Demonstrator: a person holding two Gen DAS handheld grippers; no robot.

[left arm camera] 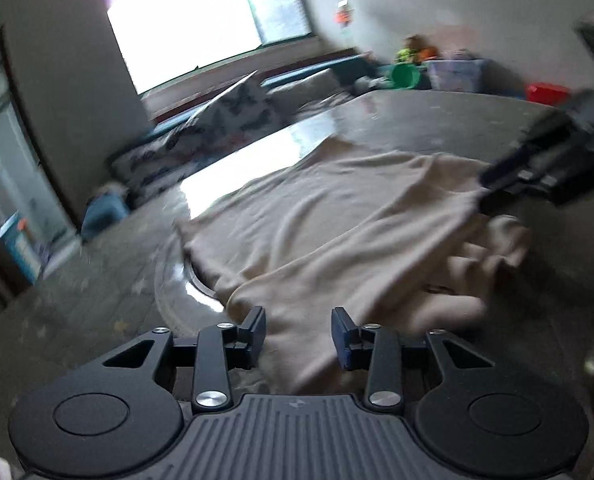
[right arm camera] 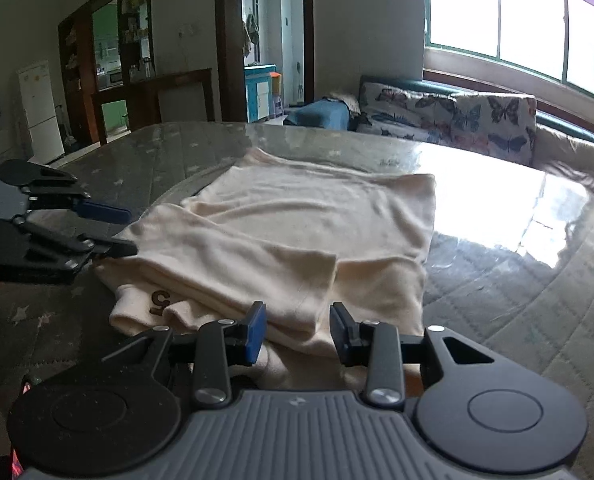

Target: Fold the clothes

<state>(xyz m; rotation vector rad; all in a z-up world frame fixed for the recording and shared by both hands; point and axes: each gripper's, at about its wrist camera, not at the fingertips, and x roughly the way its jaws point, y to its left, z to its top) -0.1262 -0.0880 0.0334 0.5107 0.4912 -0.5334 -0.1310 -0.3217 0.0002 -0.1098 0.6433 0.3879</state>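
A cream knit top lies on the round tabletop, which has a grey star-print cloth under a glossy clear cover. The garment is partly folded: one flap lies doubled over the body, and a small dark logo shows on the bunched layer nearest the table's rim. It sits toward the near side of the table, with bare glossy surface beyond it towards the window.

The right gripper hovers over the garment's near edge, its blue-padded fingers parted with cloth visible in the gap between them; nothing is pinched. The left gripper stands the same way over another edge of the top, jaws apart and empty. Seen from the right wrist, the left gripper reaches in from the side, its tips right at the garment's folded corner, spread one above the other; whether the lower tip touches the fabric I cannot tell.

The left wrist view is blurred. Behind the table runs a sofa with butterfly-print cushions.
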